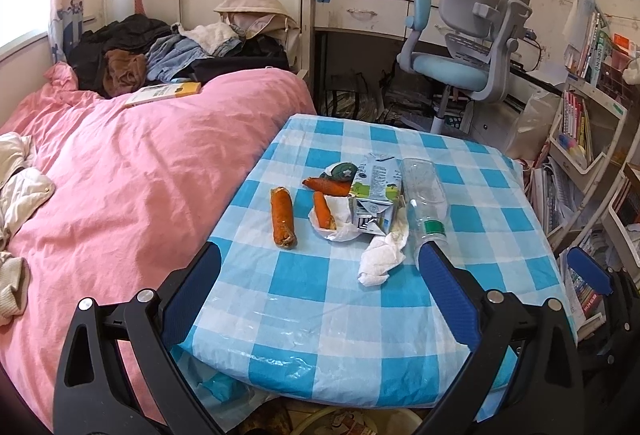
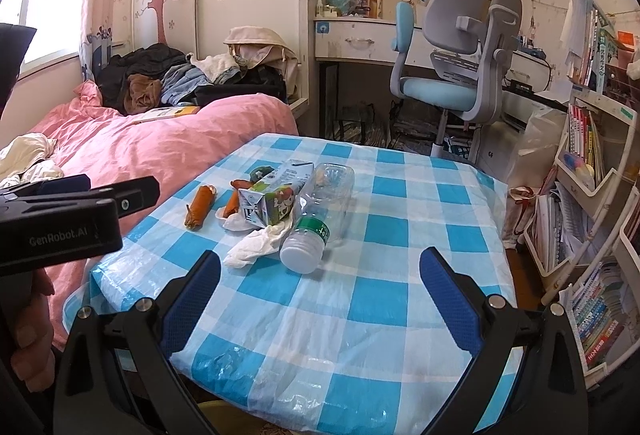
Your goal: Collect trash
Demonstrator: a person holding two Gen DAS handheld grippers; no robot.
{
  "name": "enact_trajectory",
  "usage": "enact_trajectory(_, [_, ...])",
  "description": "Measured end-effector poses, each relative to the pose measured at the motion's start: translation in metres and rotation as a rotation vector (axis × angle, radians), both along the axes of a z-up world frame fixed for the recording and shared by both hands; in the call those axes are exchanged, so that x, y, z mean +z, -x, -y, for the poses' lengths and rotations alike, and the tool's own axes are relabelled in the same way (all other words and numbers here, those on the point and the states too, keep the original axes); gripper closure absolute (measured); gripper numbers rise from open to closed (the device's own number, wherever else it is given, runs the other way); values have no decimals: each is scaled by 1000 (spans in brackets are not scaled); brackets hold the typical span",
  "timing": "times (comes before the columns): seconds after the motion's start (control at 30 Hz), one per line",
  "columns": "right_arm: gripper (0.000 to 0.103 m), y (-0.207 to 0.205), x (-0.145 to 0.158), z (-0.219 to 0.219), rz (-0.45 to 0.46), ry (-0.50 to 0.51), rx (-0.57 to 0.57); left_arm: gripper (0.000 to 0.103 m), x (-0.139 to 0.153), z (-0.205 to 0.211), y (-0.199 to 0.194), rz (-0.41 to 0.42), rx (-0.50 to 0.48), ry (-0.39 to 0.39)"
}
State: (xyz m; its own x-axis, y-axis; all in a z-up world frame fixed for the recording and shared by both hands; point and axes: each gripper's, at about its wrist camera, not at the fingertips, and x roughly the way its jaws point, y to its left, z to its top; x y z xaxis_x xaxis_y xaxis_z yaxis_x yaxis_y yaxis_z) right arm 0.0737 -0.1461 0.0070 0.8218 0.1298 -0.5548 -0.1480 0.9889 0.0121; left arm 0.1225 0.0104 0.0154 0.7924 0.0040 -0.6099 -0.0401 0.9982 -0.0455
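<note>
Hovering both grippers, left gripper [image 1: 320,267] and right gripper [image 2: 320,271], jaws apart and empty, we face the bottle [image 2: 318,207] and crumpled tissue [image 2: 256,243] on the worktop [image 2: 400,275], ready to collect.

Pink bed [image 1: 132,171] with clothes pile [image 1: 160,51], blue desk chair [image 1: 460,47], crowded bookshelf [image 2: 592,171].

pink bed [image 1: 140,163], desk chair [image 1: 464,51], bookshelves [image 2: 592,171]

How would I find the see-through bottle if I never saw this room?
Look at the blue-checked table beside the pink bed. In the trash pile, the plastic bottle lies on its side, right of the milk carton. It alone is clear, with a green label.
</note>
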Motion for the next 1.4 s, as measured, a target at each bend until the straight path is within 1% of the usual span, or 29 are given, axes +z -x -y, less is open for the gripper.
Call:
enact_trajectory(0.2, [8, -8, -3, -2, -14, -4, 8, 7, -3, -7, -10, -14, 18, 2])
enact_trajectory(0.53, [8, -21, -6, -5, -34, -15, 28, 7, -7, -8, -26, -39, 22, -27])
enact_trajectory(0.6, [8, -24, -8, -7, -51, -18, 44, 7, -10, -12, -32, -60, 43, -37])
enact_trajectory(0.7, [8, -26, -9, -13, -66, -16, 70, 8, -17, -30, -41, -111, 89, -2])
enact_trajectory(0.8, [8, -29, -12, -19, -84, -8, 93, 8, -23, -45, -49, -151, 129, 0])
enact_trajectory(0.9, [8, -33, -16, -25, -110, -8, 122, 10, -29, -54, -54, -185, 138, 1])
enact_trajectory(1.0, [8, -36, -19, -29, -133, 12, 137, 11, -35, -58, -60, -223, 128, 8])
enact_trajectory(1.1, [8, -38, -23, -25, -160, -11, 144, 11, -36, -60, -67, -231, 131, -9])
enact_trajectory(1.17, [8, -39, -24, -23, -174, -37, 155, 11, -36, -66, -75, -243, 143, 11])
enact_trajectory(1.27, [8, -40, -27, -28, -197, -94, 211, 12, -40, -67, -92, -270, 142, 29])
enact_trajectory(1.33, [8, -39, -29, -37, -203, -96, 253, 12, -43, -62, -103, -283, 132, 13])
enact_trajectory(1.4, [10, -40, -32, -46, -216, -120, 301, 13, -47, -56, -113, -299, 123, -10])
